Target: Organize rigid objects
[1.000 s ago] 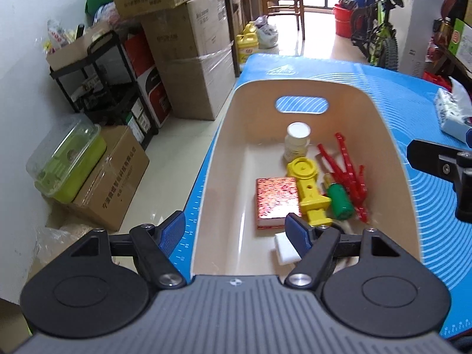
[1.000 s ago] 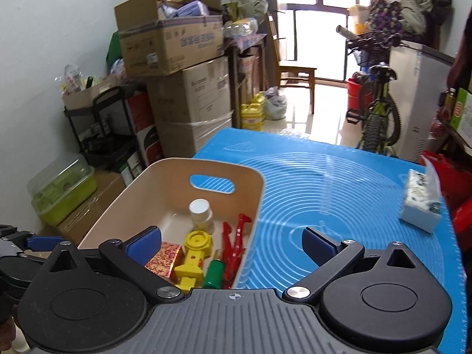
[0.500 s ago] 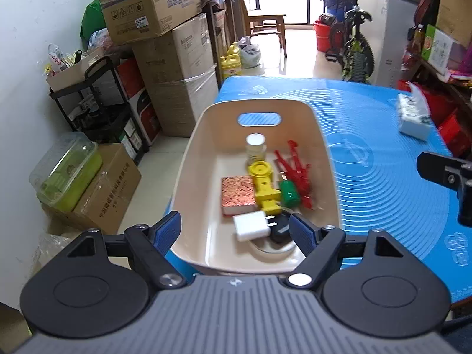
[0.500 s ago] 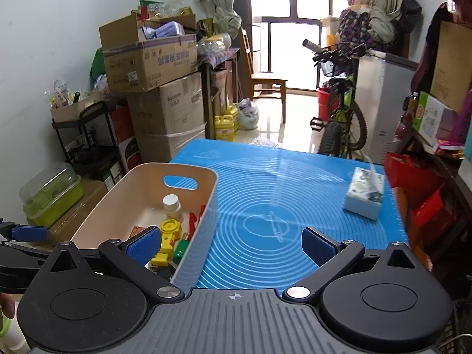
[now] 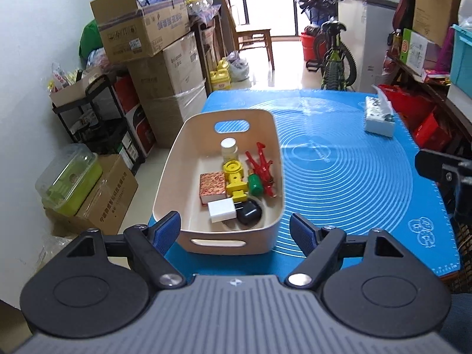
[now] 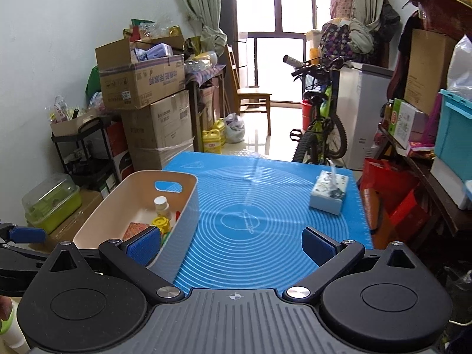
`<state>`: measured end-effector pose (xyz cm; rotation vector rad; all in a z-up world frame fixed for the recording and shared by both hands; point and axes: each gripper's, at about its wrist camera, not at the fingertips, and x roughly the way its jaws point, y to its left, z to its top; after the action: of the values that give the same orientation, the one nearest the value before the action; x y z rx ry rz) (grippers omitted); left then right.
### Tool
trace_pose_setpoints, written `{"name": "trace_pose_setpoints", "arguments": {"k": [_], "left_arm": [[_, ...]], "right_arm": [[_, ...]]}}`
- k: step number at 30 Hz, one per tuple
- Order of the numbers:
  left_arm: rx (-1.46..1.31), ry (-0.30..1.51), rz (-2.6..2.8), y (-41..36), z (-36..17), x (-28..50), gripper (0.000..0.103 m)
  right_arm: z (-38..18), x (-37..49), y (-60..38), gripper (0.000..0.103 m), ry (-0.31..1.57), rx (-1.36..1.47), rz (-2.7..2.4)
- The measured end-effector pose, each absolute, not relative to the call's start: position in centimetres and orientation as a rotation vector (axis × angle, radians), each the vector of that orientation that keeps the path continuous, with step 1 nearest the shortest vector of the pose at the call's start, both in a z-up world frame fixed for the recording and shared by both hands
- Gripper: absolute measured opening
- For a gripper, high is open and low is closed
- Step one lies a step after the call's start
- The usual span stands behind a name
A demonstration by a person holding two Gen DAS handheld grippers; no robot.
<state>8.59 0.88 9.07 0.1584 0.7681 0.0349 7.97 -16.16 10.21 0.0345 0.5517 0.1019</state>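
Observation:
A beige bin (image 5: 183, 153) stands on the left of the blue mat (image 5: 339, 171). It holds a white bottle (image 5: 228, 149), a red clip (image 5: 261, 166), a yellow toy (image 5: 234, 181), a green piece (image 5: 254, 185), a red patterned box (image 5: 211, 187), a white block (image 5: 221, 211) and a black case (image 5: 249, 214). My left gripper (image 5: 235, 230) is open and empty, pulled back in front of the bin's near wall. My right gripper (image 6: 230, 246) is open and empty, held off the mat's near edge, with the bin (image 6: 188, 203) on its left.
A tissue pack (image 5: 379, 115) lies at the mat's far right; it also shows in the right wrist view (image 6: 329, 196). Stacked cardboard boxes (image 5: 153, 56) and a black rack (image 5: 100, 118) stand left of the table. A bicycle (image 6: 320, 118) stands beyond the far edge.
Both grippers have pulled back and up from the bin, so more of the table shows. The bin's contents have not moved.

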Motion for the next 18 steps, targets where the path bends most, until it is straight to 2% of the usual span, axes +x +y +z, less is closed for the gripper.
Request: {"name": "trace_pose_setpoints", "arguments": {"k": [18], "left_arm": [[0.145,0.667,-0.046,-3.7,8.1,1.6,0.081]], "right_arm": [[7.6,-0.3,-19.5,0.101,0.543,0.031,0.065]]}}
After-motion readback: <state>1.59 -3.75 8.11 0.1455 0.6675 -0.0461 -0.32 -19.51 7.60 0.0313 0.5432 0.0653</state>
